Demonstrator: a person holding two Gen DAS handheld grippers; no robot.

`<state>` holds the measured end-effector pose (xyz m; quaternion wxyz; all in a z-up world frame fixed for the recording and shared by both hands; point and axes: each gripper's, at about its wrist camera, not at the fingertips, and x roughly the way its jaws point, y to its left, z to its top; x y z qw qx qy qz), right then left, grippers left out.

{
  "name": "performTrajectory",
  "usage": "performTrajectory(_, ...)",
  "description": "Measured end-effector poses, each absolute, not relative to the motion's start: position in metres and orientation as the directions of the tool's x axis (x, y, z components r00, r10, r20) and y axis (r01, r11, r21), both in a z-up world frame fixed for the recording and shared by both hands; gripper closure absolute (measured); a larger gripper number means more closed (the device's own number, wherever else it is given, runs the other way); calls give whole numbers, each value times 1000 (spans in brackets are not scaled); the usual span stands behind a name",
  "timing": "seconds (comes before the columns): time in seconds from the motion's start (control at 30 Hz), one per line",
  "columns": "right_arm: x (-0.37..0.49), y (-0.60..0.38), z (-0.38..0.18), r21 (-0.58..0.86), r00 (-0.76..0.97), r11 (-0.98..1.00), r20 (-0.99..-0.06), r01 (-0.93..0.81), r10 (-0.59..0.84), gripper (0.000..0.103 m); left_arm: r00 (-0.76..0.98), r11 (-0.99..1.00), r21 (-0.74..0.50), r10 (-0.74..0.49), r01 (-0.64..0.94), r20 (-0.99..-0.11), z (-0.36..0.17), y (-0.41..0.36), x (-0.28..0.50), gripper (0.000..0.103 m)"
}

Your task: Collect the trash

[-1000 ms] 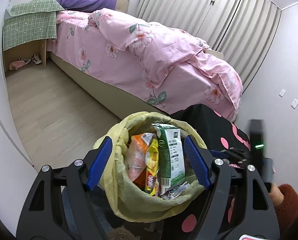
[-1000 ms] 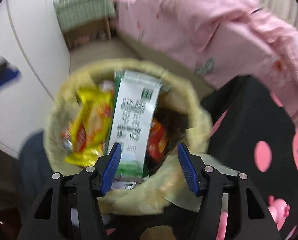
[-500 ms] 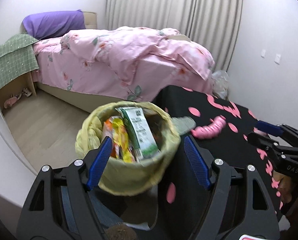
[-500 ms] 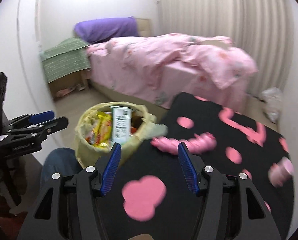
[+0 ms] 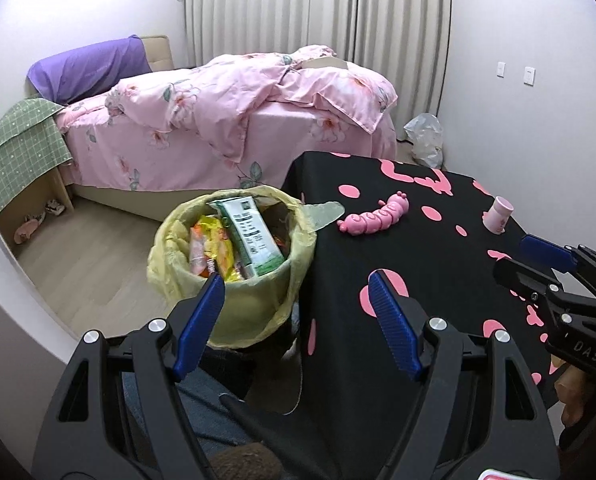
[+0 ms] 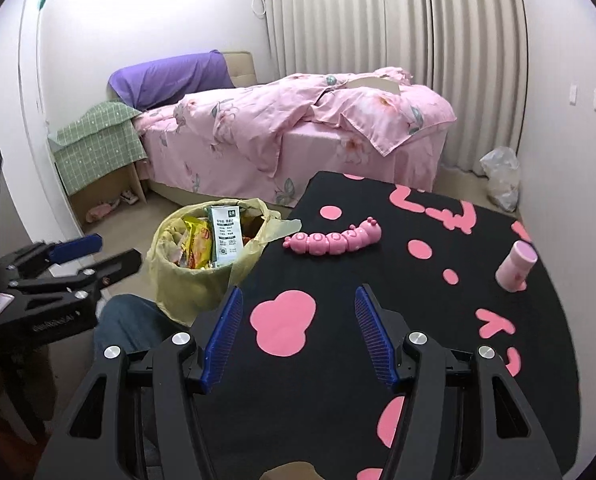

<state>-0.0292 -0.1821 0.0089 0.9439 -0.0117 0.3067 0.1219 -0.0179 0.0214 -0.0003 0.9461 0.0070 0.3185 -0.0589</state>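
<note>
Both my tongs, left gripper [image 5: 294, 316] and right gripper [image 6: 298, 336], gape wide, empty. Full trash bin [image 5: 234, 272] sits just ahead-left of me, beside table [image 6: 377, 360]; I'd grip the bag rim [image 6: 266, 220], not wrappers.

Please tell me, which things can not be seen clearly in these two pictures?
- Bottom of the trash bin: both views, hidden by the wrappers and the green carton.
- Small print on the carton: too small to read.
- Far side of the pink cup: hidden by itself.
- Right tongs in the left view: cut off by the edge.
- Shelf items under the green cloth: too small.
</note>
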Motion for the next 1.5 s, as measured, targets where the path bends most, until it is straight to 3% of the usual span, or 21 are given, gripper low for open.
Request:
performTrajectory(0.23,-31,-170,3,64,748,961,-614,-270,251,47,791,996,-23,-82,85,-606,2,30,-27,32)
performTrajectory(1.5,-33,-173,2,83,749,959,-608,-271,264,47,789,996,-29,-81,79,-609,1,33,-31,32)
